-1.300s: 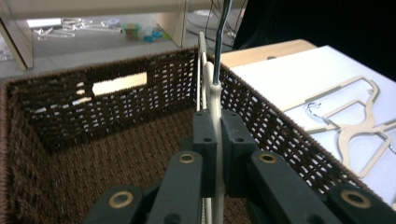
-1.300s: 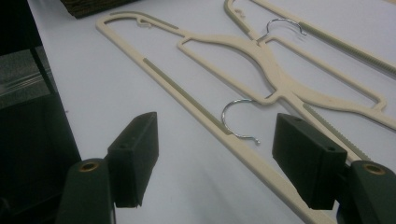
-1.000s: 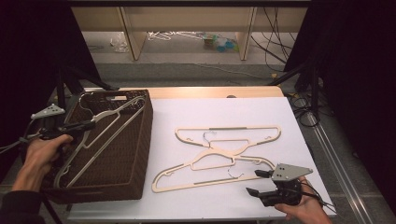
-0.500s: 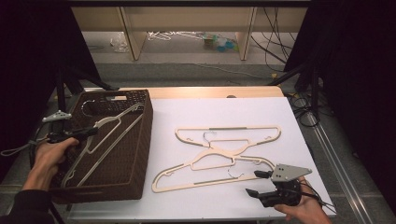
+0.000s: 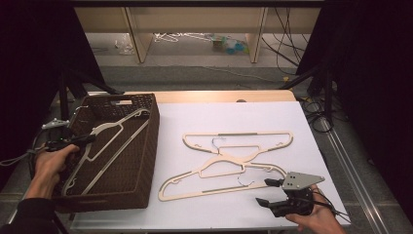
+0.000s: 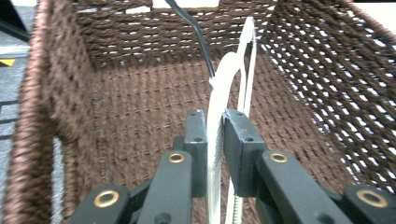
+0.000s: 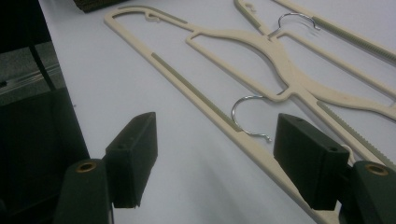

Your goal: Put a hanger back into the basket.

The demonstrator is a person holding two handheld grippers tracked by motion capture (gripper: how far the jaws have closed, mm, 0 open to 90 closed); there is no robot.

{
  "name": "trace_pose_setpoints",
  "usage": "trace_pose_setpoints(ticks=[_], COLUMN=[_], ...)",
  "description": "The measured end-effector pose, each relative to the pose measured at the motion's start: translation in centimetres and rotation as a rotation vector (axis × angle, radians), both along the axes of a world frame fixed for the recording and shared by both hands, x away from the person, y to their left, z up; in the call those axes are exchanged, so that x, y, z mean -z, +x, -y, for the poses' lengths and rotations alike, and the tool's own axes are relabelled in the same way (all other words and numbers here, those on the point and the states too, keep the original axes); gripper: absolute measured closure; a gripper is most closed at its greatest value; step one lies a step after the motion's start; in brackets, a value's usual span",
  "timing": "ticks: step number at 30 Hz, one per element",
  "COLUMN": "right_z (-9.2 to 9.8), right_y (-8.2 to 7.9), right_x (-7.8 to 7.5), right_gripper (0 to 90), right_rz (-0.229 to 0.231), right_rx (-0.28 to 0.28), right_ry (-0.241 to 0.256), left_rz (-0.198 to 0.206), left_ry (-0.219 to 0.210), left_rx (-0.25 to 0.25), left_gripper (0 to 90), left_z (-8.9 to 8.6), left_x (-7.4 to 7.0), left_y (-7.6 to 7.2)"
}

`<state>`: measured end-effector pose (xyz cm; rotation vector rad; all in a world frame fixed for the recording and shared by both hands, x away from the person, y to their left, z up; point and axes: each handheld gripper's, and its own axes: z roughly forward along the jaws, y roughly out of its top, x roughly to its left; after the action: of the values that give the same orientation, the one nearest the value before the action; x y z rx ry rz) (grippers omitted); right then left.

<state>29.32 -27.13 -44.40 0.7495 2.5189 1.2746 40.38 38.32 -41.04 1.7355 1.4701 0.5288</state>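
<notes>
A cream plastic hanger (image 5: 111,129) lies slanted inside the brown wicker basket (image 5: 152,146) at the table's left. My left gripper (image 5: 84,139) is shut on that hanger's arm; in the left gripper view the jaws (image 6: 215,122) pinch the thin cream bar (image 6: 229,70) over the basket floor (image 6: 140,102). Two more cream hangers lie crossed on the white table: a far one (image 5: 238,138) and a near one (image 5: 214,181). My right gripper (image 5: 264,191) stands open at the front right, just short of the near hanger's metal hook (image 7: 247,116), jaws (image 7: 215,158) apart with nothing between them.
The white tabletop (image 5: 292,117) has bare room to the right and in front of the hangers. A wooden strip (image 5: 219,96) runs along the far edge. Cables (image 5: 316,105) and stand legs sit beside the table on the right.
My left hand has drawn back and down, and the hanger it holds has sunk deeper into the basket. The right gripper has stayed still and open.
</notes>
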Motion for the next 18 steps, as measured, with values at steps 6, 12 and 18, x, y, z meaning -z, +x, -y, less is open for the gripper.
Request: trace_pose_setpoints(ticks=[6,12,18], right_z=[0.0,0.0,0.0], right_y=[0.1,0.1,0.1], right_x=[0.1,0.2,0.3], right_gripper=[31.2,29.8,29.2], right_rz=[0.0,-0.006,-0.01], right_rx=[0.003,-0.003,-0.004], right_ry=[-0.001,0.01,0.016], left_rz=[-0.004,0.018,0.065], left_ry=[0.024,-0.002,-0.005], left_rx=[-0.058,-0.107,-0.077], left_gripper=[74.4,71.0,64.0], left_z=[-0.5,-1.3,-0.4], left_x=[0.3,0.2,-0.8], left_y=[-0.4,-0.9,-1.6])
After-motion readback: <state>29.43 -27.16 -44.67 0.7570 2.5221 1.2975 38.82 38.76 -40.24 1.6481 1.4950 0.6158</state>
